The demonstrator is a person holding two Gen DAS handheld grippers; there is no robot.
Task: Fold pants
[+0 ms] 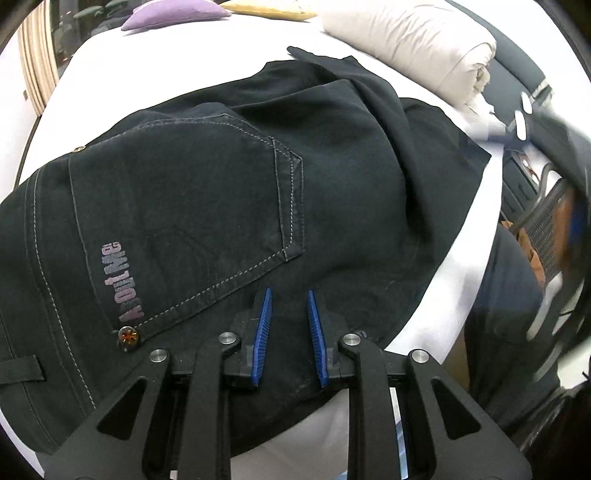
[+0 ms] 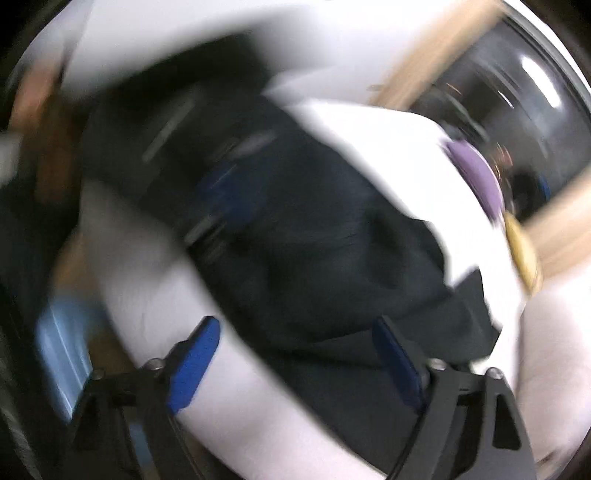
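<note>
Black jeans (image 1: 229, 177) lie folded on a white bed (image 1: 110, 85), back pocket with pink lettering facing up, one leg draped across the top right. My left gripper (image 1: 290, 295) hovers just over the jeans near the pocket's lower corner, its blue pads a small gap apart and empty. The right wrist view is heavily blurred by motion. There the jeans (image 2: 314, 236) lie across the white bed (image 2: 155, 295). My right gripper (image 2: 295, 332) is wide open and empty above the bed and the jeans' near end.
A rolled beige duvet (image 1: 413, 44) lies at the far right of the bed. A purple cushion (image 1: 173, 14) and a yellow cushion (image 1: 269, 9) sit at the far end. The bed edge runs along the right, with a chair and clutter (image 1: 546, 221) beyond it.
</note>
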